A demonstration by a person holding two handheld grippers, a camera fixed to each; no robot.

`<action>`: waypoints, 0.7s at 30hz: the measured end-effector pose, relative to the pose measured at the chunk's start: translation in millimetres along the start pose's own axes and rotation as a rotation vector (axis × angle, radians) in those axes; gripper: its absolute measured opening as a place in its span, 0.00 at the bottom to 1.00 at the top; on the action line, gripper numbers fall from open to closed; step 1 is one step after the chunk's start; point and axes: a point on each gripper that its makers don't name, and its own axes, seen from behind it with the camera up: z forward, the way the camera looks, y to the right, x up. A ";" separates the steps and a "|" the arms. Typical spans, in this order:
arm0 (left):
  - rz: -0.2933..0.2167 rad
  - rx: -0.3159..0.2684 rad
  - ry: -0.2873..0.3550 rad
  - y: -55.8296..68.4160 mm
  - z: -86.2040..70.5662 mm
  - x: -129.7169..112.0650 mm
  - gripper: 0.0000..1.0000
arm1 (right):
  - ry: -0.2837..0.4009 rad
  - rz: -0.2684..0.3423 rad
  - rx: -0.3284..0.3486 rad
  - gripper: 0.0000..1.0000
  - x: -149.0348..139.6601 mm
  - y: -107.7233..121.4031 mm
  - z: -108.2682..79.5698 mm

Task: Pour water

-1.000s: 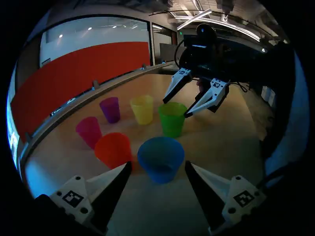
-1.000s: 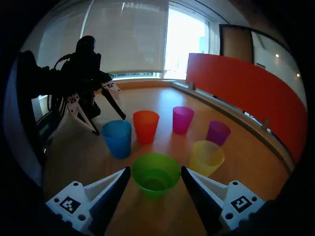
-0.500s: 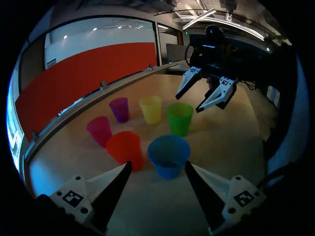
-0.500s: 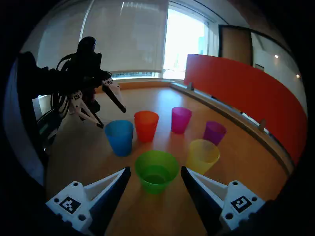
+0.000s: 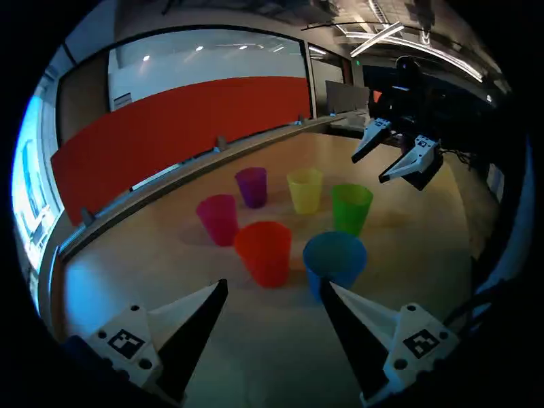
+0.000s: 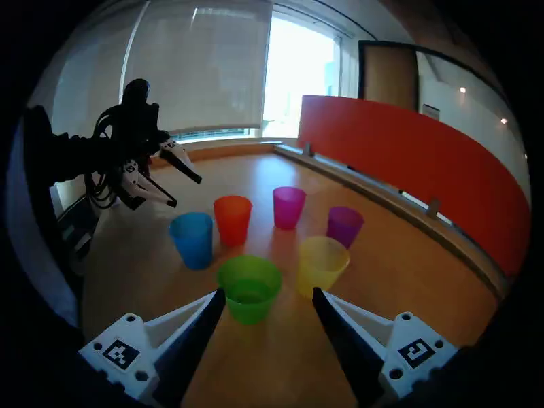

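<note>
left gripper (image 5: 272,284), fingers spread and empty, has drawn back and swung aside — the blue cup (image 5: 334,257) now stands just ahead of its right finger, the orange cup (image 5: 264,251) before the gap. right gripper (image 6: 266,292), also spread and empty, has backed off — the green cup (image 6: 249,287) stands farther ahead, toward its left finger.

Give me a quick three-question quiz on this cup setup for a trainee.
1. How many cups stand on the table?
2. True or false: the right tongs are open, with the green cup just ahead of them.
3. Which is nearest the left tongs: A the purple cup, B the blue cup, C the yellow cup?
Key: 1 six; 2 true; 3 B.
</note>
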 end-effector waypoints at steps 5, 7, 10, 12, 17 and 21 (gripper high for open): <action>-0.056 0.063 0.017 -16.2 -4.4 -0.8 1.00 | 0.001 0.023 -0.053 0.99 -0.8 13.1 -5.7; -0.075 0.086 0.025 -22.2 -6.2 -0.7 1.00 | 0.002 0.033 -0.078 0.99 -0.5 19.2 -7.4; -0.103 0.120 0.041 -31.7 -8.8 0.9 1.00 | 0.002 0.048 -0.116 0.99 -0.2 27.2 -9.2; -0.123 0.145 0.054 -38.4 -10.7 2.7 1.00 | 0.001 0.056 -0.139 1.00 -0.2 31.2 -10.2; -0.171 0.209 0.082 -54.1 -15.3 4.2 1.00 | 0.001 0.074 -0.196 1.00 -4.1 39.8 -11.8; -0.199 0.251 0.096 -62.6 -18.3 4.0 1.00 | 0.002 0.097 -0.247 0.99 -6.6 46.1 -14.1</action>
